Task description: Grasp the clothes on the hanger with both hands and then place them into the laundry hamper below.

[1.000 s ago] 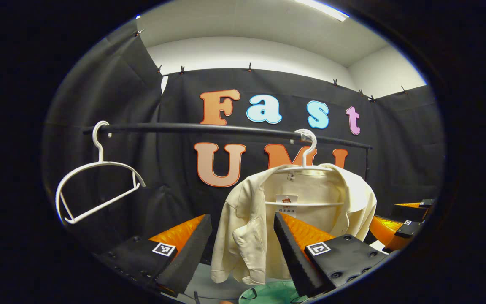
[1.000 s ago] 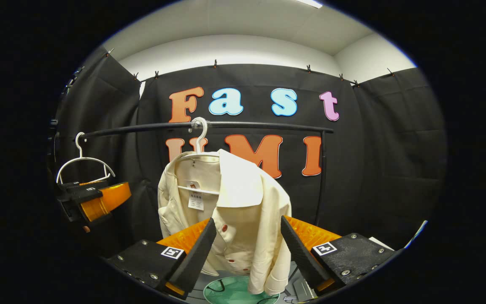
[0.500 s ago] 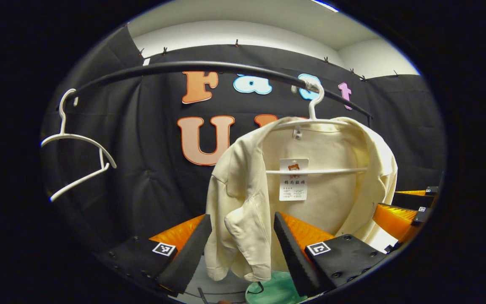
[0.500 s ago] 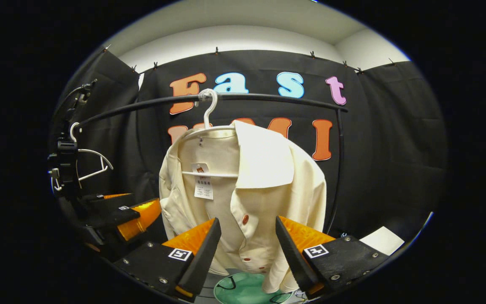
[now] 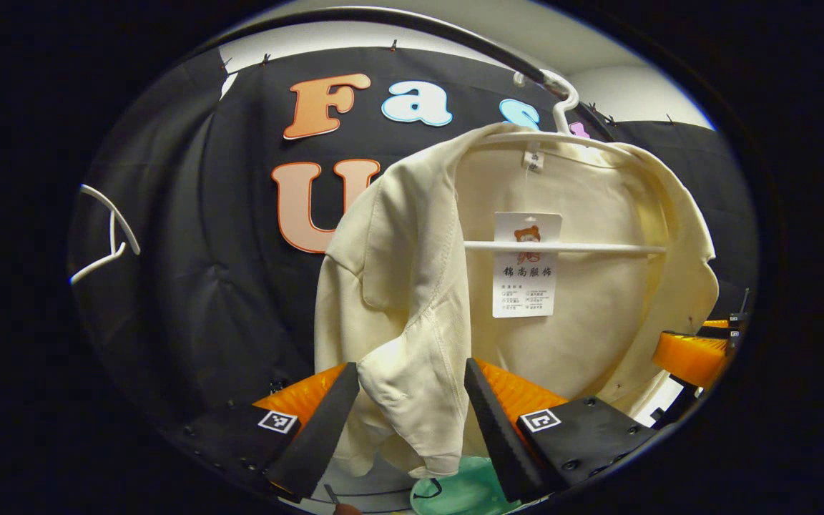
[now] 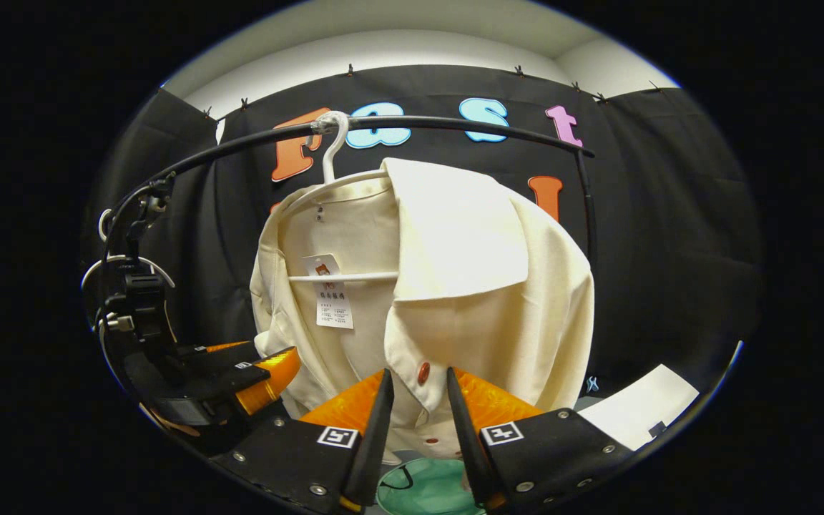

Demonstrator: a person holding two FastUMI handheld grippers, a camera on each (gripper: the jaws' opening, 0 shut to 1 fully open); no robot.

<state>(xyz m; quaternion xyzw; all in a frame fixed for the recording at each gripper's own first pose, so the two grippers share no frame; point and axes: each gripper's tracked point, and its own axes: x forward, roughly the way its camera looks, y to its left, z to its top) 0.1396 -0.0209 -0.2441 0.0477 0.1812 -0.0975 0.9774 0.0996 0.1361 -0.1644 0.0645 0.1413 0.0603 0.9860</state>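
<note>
Hanging shirt (image 5: 412, 343) sits between both grippers (hamper (image 6: 426, 486) below).

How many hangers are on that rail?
2: one hanger carries the cream shirt; an empty hanger hangs farther left along the rail. More may be out of view.

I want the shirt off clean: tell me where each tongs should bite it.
Take the shirt from the front, one tongs per front panel. Left tongs: the hanging fold between its fingers. Right tongs: the buttoned edge by the red button. Both hang loose and thin below the hanger.
</note>
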